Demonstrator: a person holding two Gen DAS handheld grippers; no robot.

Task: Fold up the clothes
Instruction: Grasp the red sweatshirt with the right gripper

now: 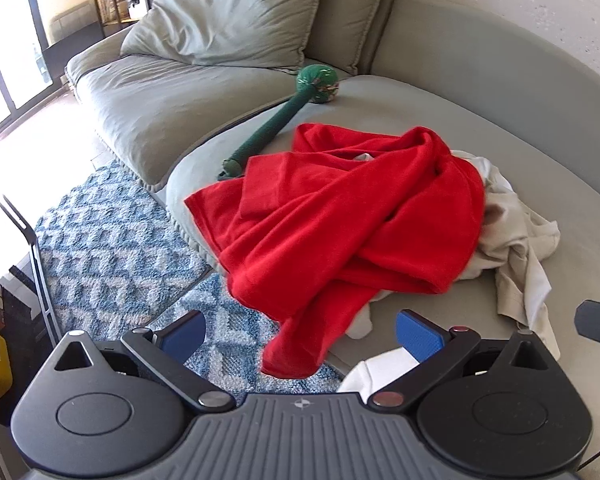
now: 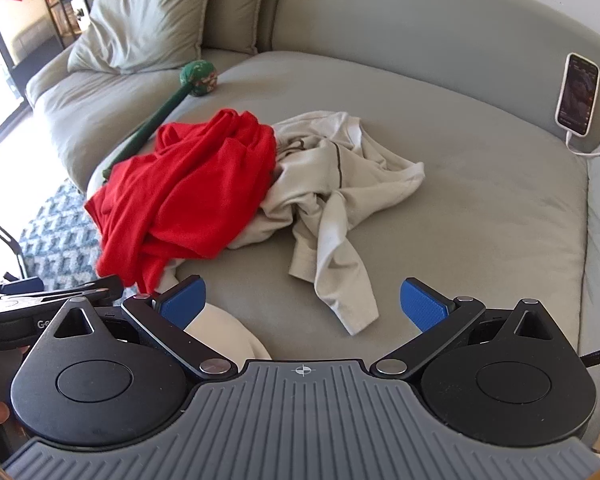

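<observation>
A crumpled red garment lies on the grey sofa seat, partly over a crumpled cream garment; one red end hangs over the seat's front edge. Both also show in the right wrist view: the red garment on the left, the cream garment beside it with a sleeve trailing toward me. My left gripper is open and empty, just short of the hanging red end. My right gripper is open and empty, near the cream sleeve's tip. A white cloth piece lies under my right gripper's left finger.
A green padded mallet lies on the seat behind the clothes. A phone on a cable leans on the sofa back at right. A large cushion sits at the back left. A blue patterned rug covers the floor at left.
</observation>
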